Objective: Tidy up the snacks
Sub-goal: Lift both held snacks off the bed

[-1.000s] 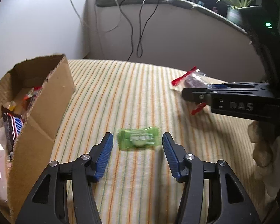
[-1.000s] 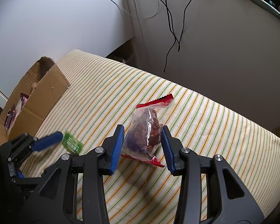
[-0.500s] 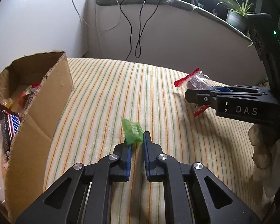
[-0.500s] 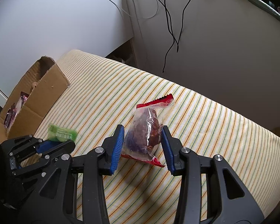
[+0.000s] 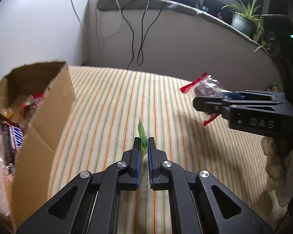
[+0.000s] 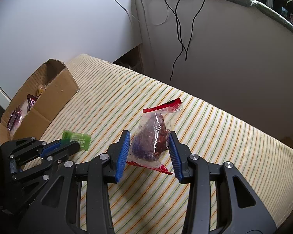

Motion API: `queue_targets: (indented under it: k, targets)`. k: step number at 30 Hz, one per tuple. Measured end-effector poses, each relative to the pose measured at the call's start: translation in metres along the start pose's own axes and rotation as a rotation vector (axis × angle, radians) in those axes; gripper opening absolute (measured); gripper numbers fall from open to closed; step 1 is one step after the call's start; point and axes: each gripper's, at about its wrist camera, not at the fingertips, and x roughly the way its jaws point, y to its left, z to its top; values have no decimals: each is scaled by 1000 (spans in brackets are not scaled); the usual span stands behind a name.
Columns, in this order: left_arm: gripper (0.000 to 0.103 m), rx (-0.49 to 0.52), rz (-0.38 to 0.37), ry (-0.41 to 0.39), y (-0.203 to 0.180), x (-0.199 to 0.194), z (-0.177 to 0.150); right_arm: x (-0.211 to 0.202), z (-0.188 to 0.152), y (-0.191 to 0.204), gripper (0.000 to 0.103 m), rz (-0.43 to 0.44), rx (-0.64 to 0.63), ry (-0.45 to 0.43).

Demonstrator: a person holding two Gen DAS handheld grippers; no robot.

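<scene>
My left gripper (image 5: 143, 143) is shut on a small green candy packet (image 5: 141, 131), held edge-on just above the striped cloth; it also shows in the right wrist view (image 6: 77, 138). My right gripper (image 6: 149, 141) is open, its blue pads either side of a clear red-edged snack bag (image 6: 153, 136) with a dark filling that lies on the cloth. That bag also shows in the left wrist view (image 5: 204, 86). An open cardboard box (image 5: 54, 105) stands at the left with several snacks inside.
The striped cloth (image 5: 111, 105) covers a padded surface that ends at a wall ledge with hanging cables (image 5: 140, 39). A potted plant (image 5: 242, 21) stands on the ledge at the far right. The box also shows in the right wrist view (image 6: 48, 105).
My left gripper closed on the green candy packet and lifted it off the cloth. My right gripper stayed open around the red-edged bag.
</scene>
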Motion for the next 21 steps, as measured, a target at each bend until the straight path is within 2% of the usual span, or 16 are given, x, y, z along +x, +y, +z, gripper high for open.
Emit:
queue_targets:
  k: [4,8,10,11,14,21]
  targets:
    - [15,-5,4,22,0,6,3,-2,-1,0,41,6,4,-3]
    - [16,-16,-14,14,1,7,7,0,-1,-1,41,6,3,2]
    - [15,-30,-17,13,3,9,8,1,0,-1,41,7,6,4]
    - [10,-35,-21,16,4,11,9,1,-1,-1,41,7,6,3]
    - [5,-40,-28,11,5,9,7,1,-1,-1,41,7,8,2]
    - [5,-33,-30,-23,1,-2,5,-1,-4,-3,41,6,18,-6]
